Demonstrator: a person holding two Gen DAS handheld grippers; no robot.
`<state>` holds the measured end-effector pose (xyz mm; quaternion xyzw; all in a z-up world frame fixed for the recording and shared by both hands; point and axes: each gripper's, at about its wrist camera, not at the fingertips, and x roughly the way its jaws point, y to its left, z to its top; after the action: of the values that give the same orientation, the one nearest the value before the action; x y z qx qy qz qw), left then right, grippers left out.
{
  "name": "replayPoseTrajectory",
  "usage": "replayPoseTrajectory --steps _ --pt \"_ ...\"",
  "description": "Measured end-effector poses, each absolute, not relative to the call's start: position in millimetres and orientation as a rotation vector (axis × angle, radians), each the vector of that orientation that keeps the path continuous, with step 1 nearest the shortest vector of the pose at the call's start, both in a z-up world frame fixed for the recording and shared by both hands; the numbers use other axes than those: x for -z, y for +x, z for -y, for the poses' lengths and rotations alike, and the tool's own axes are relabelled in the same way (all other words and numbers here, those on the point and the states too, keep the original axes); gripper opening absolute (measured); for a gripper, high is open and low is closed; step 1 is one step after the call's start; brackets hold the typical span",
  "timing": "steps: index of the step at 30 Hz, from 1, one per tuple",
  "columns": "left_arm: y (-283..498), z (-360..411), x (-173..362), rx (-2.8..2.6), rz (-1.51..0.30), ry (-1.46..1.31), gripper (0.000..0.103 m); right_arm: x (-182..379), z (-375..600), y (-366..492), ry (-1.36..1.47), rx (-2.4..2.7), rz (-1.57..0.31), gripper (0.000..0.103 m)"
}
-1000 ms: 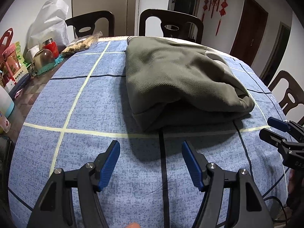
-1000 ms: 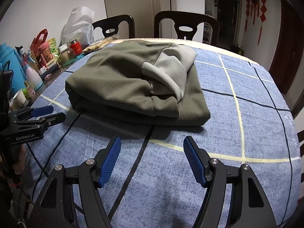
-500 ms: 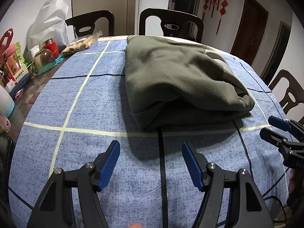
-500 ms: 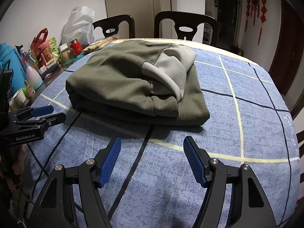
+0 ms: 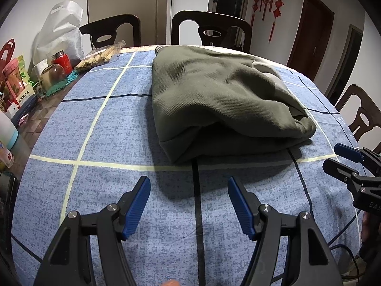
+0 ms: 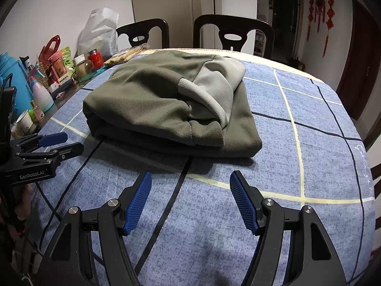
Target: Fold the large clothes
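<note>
An olive-green garment with a light grey sleeve part lies folded in a thick bundle on the blue checked tablecloth. It also shows in the right wrist view. My left gripper is open and empty, hovering over the cloth just short of the garment's near edge. My right gripper is open and empty too, near the garment's other near corner. Each gripper shows at the side of the other's view, the right one and the left one.
Jars, bottles, boxes and a white bag crowd the table's left side. A blue thermos stands at the far left. Dark wooden chairs line the far edge, one more chair at the right.
</note>
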<state>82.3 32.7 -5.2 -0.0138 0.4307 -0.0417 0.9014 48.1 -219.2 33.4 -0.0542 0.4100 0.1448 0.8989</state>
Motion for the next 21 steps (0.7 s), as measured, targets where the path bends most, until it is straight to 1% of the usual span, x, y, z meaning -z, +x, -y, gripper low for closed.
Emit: replayPoseTrajectory --steps 21 --pt "82.6 -33.7 6.4 0.084 -0.899 -0.040 0.069 -34.7 216.8 45.8 -0.125 -0.308 -0.847 0.069"
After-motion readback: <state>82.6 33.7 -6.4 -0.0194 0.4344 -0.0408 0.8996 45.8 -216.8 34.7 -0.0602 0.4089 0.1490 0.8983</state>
